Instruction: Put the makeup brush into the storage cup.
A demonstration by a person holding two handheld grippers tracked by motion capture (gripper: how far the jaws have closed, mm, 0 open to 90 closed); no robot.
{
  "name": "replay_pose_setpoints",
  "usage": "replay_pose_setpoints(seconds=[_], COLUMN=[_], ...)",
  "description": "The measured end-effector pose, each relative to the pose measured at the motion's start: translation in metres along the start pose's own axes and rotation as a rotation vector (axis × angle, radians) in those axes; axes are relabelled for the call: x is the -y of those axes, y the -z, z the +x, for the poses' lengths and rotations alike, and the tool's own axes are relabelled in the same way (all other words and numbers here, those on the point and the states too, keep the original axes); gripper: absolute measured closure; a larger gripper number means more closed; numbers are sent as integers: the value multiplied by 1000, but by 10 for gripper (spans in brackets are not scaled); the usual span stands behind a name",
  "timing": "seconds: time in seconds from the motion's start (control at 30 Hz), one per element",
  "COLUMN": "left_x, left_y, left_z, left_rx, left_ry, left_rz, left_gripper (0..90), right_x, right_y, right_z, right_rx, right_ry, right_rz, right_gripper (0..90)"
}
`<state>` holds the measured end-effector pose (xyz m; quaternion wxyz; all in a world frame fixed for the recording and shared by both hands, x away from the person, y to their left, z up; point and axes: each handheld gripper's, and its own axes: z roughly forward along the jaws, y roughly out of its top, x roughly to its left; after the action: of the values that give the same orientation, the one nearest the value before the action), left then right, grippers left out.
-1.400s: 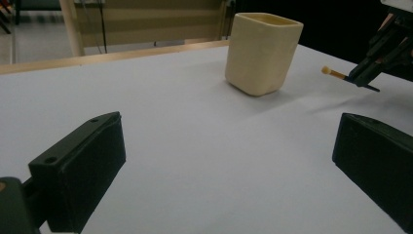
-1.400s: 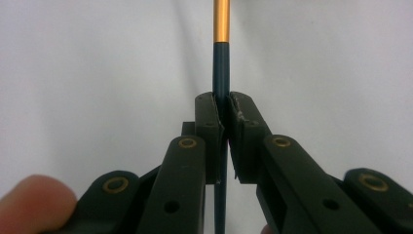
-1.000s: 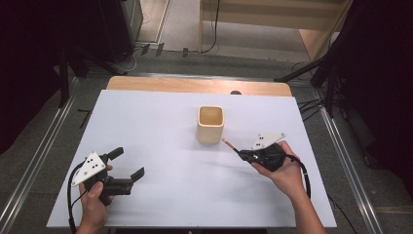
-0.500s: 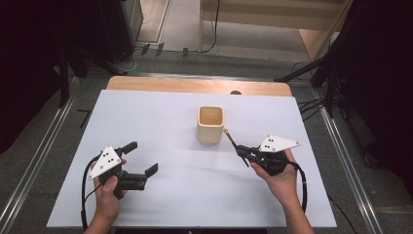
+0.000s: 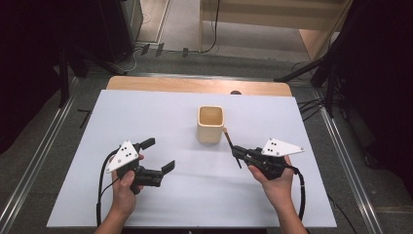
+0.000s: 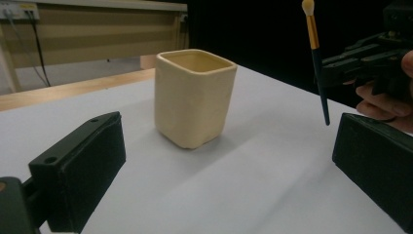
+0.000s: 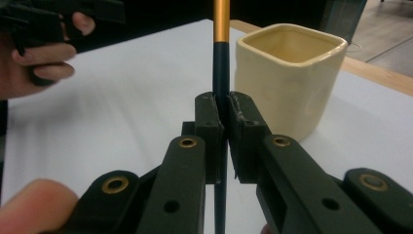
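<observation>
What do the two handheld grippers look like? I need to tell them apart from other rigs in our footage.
Both are black, pistol-shaped tools with two blocky black jaws. The left gripper and the right gripper each carry a pale three-cornered plate with dark dots on top and trail a black cable. Brass-coloured pivots show on the right one's linkage in its own view. The forearms are bare, with no sleeves.

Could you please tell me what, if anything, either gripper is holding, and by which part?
The right gripper clamps a slim makeup brush by its dark blue handle, below the gold ferrule. The left gripper is open, holding nothing.
</observation>
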<state>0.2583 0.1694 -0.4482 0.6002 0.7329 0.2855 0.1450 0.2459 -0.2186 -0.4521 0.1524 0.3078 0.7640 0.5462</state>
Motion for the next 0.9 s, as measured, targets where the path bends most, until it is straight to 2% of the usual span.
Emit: replay_pose_setpoints(seconds=[0.07, 0.23, 0.3, 0.37, 0.4, 0.43, 0.47, 0.5, 0.7, 0.87, 0.9], left_x=[-2, -7, -10, -13, -14, -16, -17, -18, -24, -25, -25], left_y=[-5, -16, -22, -28, -31, -34, -36, -38, -50, -58, -59], left_z=[-3, -11, -17, -22, -25, -27, -30, -32, -43, -48, -49], left_rx=[9, 59, 68, 72, 78, 81, 82, 82, 140, 176, 179], left_ry=[4, 13, 12, 14, 13, 16, 18, 20, 40, 60, 63], left_rz=[8, -14, -6, 0, 2, 3, 1, -1, -14, -20, -21], left_gripper=[0, 0, 0, 32, 75, 75, 134, 134, 245, 370, 370], right_x=[2, 2, 2, 1, 0, 0, -1, -1, -2, -3, -3], right_y=[-2, -3, -4, -5, -6, -7, -9, -9, -15, -19, -19], right_z=[3, 7, 8, 11, 12, 14, 17, 17, 24, 30, 30], right_rx=[-26, -49, -53, -68, -71, -74, -79, -79, -109, -135, -135], right_ry=[-19, -17, -18, -13, -11, -9, 2, 2, 6, 6, 6], right_rz=[-21, -37, -43, -50, -52, -51, -53, -53, -61, -73, -73], right_gripper=[845, 845, 845, 846, 845, 846, 846, 846, 845, 846, 846])
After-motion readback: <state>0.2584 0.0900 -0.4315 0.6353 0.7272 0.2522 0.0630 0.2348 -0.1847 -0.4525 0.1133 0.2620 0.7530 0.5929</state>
